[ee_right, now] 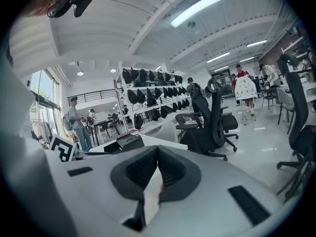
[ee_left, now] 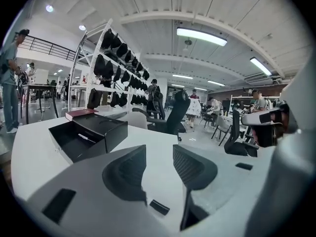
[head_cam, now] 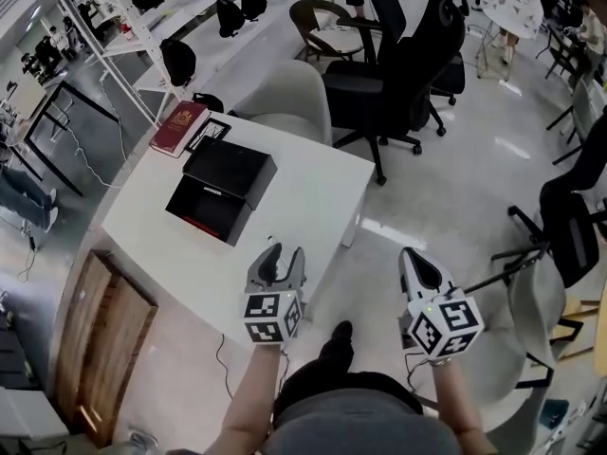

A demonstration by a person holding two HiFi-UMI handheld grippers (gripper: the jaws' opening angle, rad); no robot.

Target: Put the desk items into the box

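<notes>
Nearest the lens, the left gripper [head_cam: 283, 259] is held over the near edge of the white table [head_cam: 313, 192], just short of the black box [head_cam: 220, 190] and to its right; its jaws are seen spread apart with nothing between them. The right gripper [head_cam: 414, 263] is carried farther right of the box, off the table and over the floor, jaws pressed together and empty. The box is found standing open, lid raised on its far side, with a thin pen-like item [ee_left: 87, 138] already lying inside. Beyond the box, at the far corner, a red book [head_cam: 178, 127] and a black-framed card [head_cam: 209, 133] are left out. A reach for the next item seems to be in hand. A pass over or around the box would be called for, the flat book being taken by an edge and the raised lid being avoided.
</notes>
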